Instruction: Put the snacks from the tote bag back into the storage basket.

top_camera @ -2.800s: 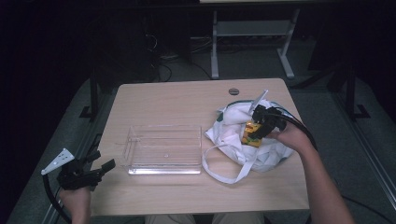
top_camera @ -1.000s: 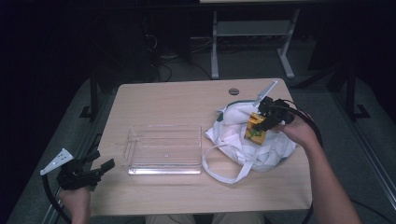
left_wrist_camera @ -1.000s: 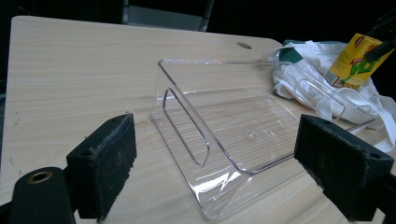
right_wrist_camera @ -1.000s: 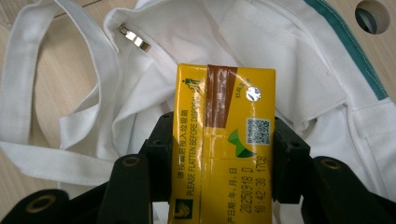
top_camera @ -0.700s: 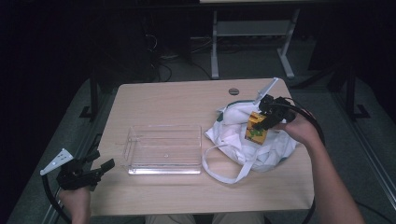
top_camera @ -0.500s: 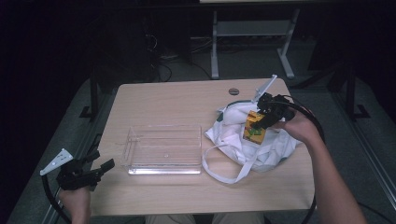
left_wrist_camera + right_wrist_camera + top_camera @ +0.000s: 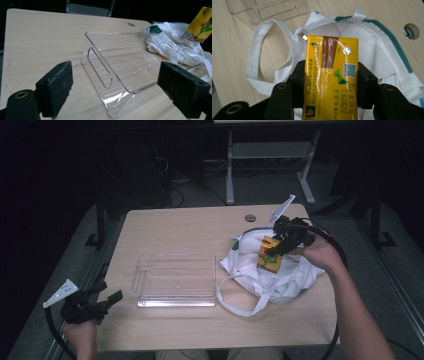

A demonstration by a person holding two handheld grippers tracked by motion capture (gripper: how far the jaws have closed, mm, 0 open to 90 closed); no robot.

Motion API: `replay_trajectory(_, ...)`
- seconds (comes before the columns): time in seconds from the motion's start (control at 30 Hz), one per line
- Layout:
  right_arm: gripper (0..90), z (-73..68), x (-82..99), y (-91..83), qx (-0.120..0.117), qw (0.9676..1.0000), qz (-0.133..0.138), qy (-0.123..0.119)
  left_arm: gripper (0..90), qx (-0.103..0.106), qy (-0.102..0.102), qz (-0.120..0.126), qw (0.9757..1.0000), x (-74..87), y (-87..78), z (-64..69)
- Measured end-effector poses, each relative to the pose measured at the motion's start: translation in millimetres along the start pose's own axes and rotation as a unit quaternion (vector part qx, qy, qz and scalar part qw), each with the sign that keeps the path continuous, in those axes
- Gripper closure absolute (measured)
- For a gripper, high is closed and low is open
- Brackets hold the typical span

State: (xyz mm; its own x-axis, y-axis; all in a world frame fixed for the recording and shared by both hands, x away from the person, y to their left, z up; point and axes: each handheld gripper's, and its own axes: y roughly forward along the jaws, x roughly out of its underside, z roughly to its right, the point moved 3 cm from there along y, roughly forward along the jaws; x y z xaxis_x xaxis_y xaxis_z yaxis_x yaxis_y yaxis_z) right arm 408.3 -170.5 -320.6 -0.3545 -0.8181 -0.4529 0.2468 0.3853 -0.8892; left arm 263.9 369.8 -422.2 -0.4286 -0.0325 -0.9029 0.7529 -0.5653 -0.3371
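Since the earlier frames, the right gripper [image 7: 278,246] has risen a little above the white cloth bag [image 7: 270,270], lifting the yellow drink carton [image 7: 268,255] clear of the bag's mouth. Its jaws are clamped on the carton's two narrow sides, the carton standing between them with its top end pointing away from the hand. The left gripper [image 7: 104,299] waits off the table's near-left corner, jaws wide apart and holding nothing, with the clear plastic tray [image 7: 130,72] just ahead of them.

One risk, as a judgement: the pads grip only the carton's lower part, so a quick swing could let it pivot or slip. A bag strap [image 7: 259,75] loops just below the jaws and could snag. Bare table [image 7: 175,230] lies between the bag and the tray, and the tray's low walls leave easy entry from above.
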Motion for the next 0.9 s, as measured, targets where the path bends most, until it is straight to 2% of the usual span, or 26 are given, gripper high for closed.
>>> replay_trajectory(0.47, 51.9, -5.9, -12.3, -7.7, -0.008, 0.9999, 0.009, -0.009, 12.6, -0.002, -0.002, 0.000, 1.0000, 0.3, -0.4, -0.2)
replay_trajectory(0.9, 51.9, -17.3, -38.2, -16.2, -0.018, 0.9992, 0.018, -0.030, 12.6, -0.001, -0.003, 0.000, 1.0000, 0.5, -0.3, -0.2)
